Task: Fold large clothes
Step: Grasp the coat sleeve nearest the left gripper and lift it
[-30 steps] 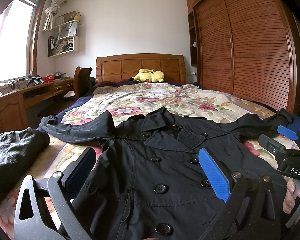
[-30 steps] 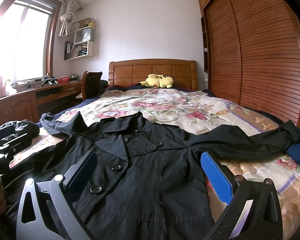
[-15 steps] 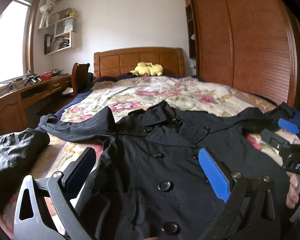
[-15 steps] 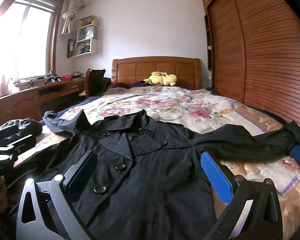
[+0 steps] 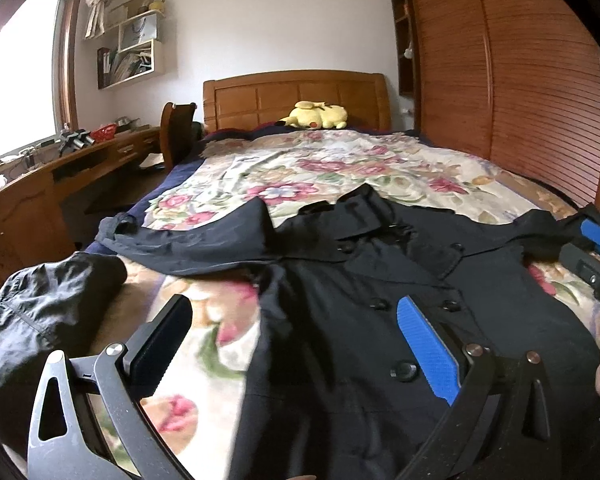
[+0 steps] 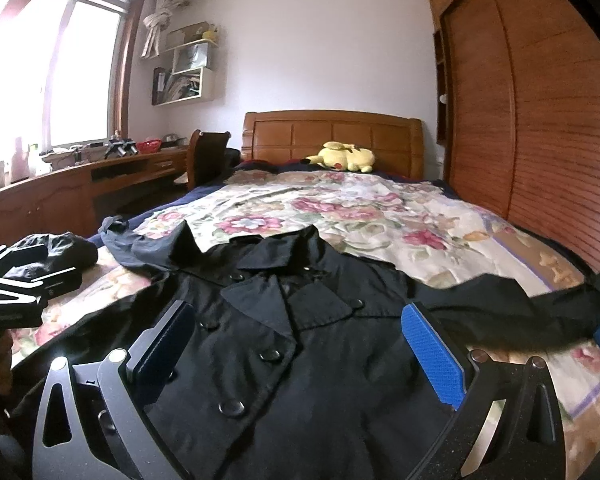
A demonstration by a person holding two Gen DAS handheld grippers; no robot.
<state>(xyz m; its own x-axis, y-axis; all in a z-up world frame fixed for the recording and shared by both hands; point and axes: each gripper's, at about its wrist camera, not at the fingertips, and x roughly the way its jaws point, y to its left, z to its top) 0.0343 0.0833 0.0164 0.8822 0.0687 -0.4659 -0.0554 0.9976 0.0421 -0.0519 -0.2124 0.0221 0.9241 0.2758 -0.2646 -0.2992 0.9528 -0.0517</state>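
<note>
A black double-breasted coat (image 5: 352, 320) lies face up on the floral bedspread (image 5: 332, 164), collar toward the headboard, both sleeves spread sideways. It also shows in the right wrist view (image 6: 300, 344). My left gripper (image 5: 292, 340) is open and empty above the coat's left edge. My right gripper (image 6: 296, 344) is open and empty above the coat's chest. The right gripper also shows at the right edge of the left wrist view (image 5: 596, 252).
A second dark garment (image 5: 40, 312) lies bunched at the bed's left edge. A yellow plush toy (image 5: 316, 115) sits by the wooden headboard (image 5: 296, 96). A desk (image 5: 60, 172) and chair (image 5: 176, 132) stand left, a slatted wardrobe (image 5: 520, 80) right.
Both grippers have shifted to the left over the coat. The left one now hangs over the coat's left edge and bare bedspread. Both stay open.
</note>
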